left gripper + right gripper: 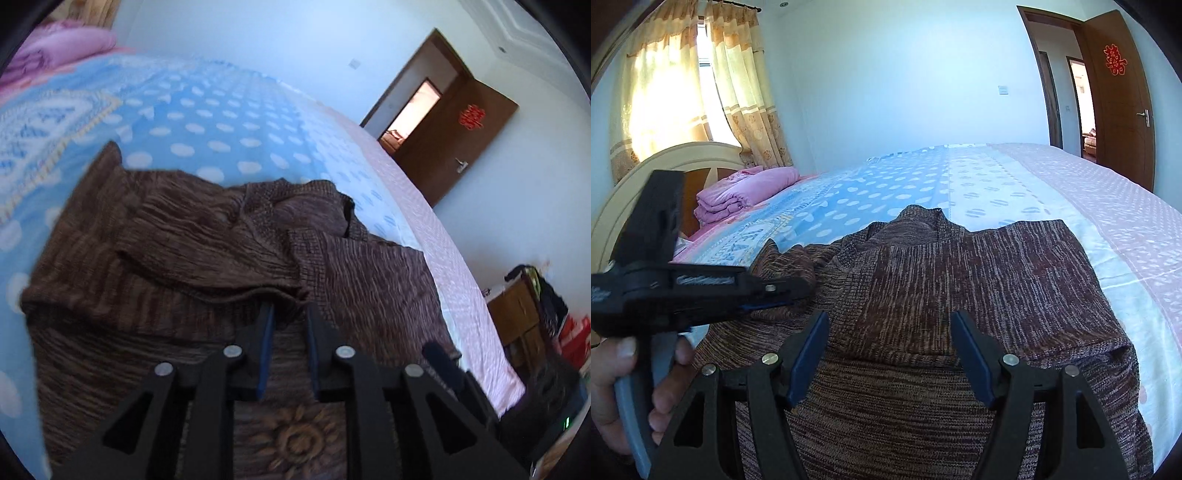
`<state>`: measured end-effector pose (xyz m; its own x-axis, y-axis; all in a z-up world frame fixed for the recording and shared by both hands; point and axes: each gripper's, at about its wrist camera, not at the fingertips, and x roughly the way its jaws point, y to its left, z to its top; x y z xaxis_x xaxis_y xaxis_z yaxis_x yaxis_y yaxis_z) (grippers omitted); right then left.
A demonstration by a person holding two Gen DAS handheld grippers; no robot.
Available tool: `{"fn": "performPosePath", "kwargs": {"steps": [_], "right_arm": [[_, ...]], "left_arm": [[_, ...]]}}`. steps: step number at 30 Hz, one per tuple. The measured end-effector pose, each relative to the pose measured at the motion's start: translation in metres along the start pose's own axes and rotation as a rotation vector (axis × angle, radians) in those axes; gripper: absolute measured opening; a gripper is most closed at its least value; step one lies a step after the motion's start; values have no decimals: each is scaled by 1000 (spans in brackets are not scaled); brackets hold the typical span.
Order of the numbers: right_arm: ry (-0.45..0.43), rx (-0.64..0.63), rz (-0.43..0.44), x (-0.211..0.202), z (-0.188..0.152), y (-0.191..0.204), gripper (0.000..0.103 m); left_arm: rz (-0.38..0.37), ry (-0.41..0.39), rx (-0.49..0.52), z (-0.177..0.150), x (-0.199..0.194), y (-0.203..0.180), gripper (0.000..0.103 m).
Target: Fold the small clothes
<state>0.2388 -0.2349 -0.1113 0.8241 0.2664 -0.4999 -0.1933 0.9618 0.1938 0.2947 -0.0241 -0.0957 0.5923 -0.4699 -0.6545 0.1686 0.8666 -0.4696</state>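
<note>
The bed gives me a flat surface, so the brown knit sweater lies spread on it. My right gripper hovers wide, empty, over its middle. My left gripper, narrowly parted, has apparently dropped the folded sleeve.

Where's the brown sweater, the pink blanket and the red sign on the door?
brown sweater (960,280): right wrist view, middle of its folded body.
pink blanket (746,190): right wrist view, top of the folded pile.
red sign (1115,60): right wrist view, its centre.
</note>
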Motion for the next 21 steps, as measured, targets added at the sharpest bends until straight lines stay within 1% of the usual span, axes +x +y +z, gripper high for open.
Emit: {"fn": "performPosePath", "kwargs": {"steps": [1,2,3,4,5,6,8,9,11,12,15,17,18,19,21], "right_arm": [[2,-1,0,0,0,0,69],[3,-1,-1,1,0,0,69],[6,-1,-1,1,0,0,69],[8,-1,-1,2,0,0,69],[10,-2,-1,3,0,0,69],[13,-2,-2,4,1,0,69],[24,-5,-3,6,1,0,69],[29,-6,-5,7,1,0,69],[36,-8,-7,8,0,1,69],[41,-7,-8,9,0,1,69],[55,-5,-11,12,0,1,69],[55,-10,-20,12,0,2,69],[54,-18,-29,11,1,4,69],[51,-28,-55,9,2,6,69],[32,-68,-92,3,7,17,69]], "left_arm": [[9,-15,18,-1,-9,3,35],[17,-37,31,-1,-19,7,42],[49,-72,53,-2,-32,15,62],[101,-101,73,-1,-39,22,78],[194,-149,96,-1,-47,31,82],[308,-183,124,1,-50,41,85],[580,-219,199,6,-46,54,85],[642,-214,205,9,-43,63,85],[668,-157,155,16,-34,84,85],[661,-117,112,18,-29,95,85],[628,-41,80,18,-16,107,86],[608,-37,70,16,-15,111,88],[610,-39,60,15,-15,113,92],[606,-40,53,13,-12,114,94],[588,-41,34,12,-14,118,95]]}}
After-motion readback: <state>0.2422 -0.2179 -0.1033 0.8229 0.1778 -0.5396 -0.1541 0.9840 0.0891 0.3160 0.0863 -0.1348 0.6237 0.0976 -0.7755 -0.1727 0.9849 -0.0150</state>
